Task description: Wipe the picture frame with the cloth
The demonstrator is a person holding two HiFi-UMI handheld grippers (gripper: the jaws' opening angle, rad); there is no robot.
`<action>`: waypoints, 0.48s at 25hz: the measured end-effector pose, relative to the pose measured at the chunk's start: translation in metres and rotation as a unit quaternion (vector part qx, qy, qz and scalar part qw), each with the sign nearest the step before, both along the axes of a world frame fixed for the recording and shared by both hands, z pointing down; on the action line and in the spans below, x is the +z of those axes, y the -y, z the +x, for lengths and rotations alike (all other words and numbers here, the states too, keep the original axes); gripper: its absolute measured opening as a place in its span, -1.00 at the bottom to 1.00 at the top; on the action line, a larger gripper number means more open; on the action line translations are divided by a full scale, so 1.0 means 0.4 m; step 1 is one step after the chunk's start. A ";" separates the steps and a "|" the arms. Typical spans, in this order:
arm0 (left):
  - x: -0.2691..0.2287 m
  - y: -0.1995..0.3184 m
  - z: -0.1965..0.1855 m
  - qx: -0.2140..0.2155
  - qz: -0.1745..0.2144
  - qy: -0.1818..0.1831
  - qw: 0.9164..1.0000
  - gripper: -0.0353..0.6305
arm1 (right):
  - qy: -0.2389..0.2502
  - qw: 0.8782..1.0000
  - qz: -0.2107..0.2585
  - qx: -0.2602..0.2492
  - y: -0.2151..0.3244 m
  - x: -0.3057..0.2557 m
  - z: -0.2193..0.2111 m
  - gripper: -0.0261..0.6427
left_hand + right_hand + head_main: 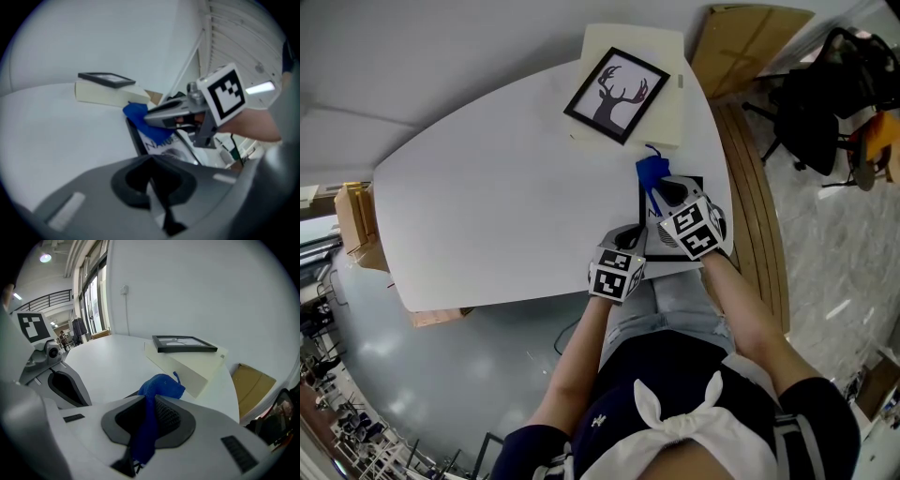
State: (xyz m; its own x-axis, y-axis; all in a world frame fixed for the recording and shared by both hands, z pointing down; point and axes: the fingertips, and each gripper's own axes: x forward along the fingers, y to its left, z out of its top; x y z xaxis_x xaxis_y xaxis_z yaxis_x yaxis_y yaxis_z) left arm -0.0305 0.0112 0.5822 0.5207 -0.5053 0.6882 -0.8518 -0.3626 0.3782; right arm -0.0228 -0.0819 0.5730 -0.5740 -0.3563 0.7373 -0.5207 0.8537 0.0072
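Observation:
A black picture frame [675, 246] [157, 146] lies flat at the white table's [487, 206] near right edge. A blue cloth [649, 173] [161, 386] [134, 114] hangs from my right gripper [661, 192] [145, 427], which is shut on it just above the frame's far end. My left gripper [633, 236] [152, 187] sits at the frame's near left corner, jaws shut, with the frame's edge running in between them. A second frame with a deer print [616, 94] [184, 343] rests on a cream box [661, 122] at the table's far side.
The table's curved right edge lies close beside the frame. Past it stand a cardboard box [750, 42] and a dark chair [820, 103] on the floor. A wooden shelf unit [358, 220] is at the far left.

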 end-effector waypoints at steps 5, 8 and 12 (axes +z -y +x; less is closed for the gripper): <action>-0.003 -0.002 0.000 0.002 0.000 -0.001 1.000 -0.88 | -0.001 1.000 0.000 -0.006 -0.006 -0.002 -0.009 -0.75; -0.003 -0.003 0.000 0.003 0.003 0.001 1.000 -0.88 | 0.000 1.000 -0.001 -0.009 -0.010 -0.002 -0.014 -0.75; -0.003 -0.002 0.000 0.001 0.004 0.001 1.000 -0.88 | 0.003 1.000 -0.006 -0.010 -0.016 0.001 -0.018 -0.75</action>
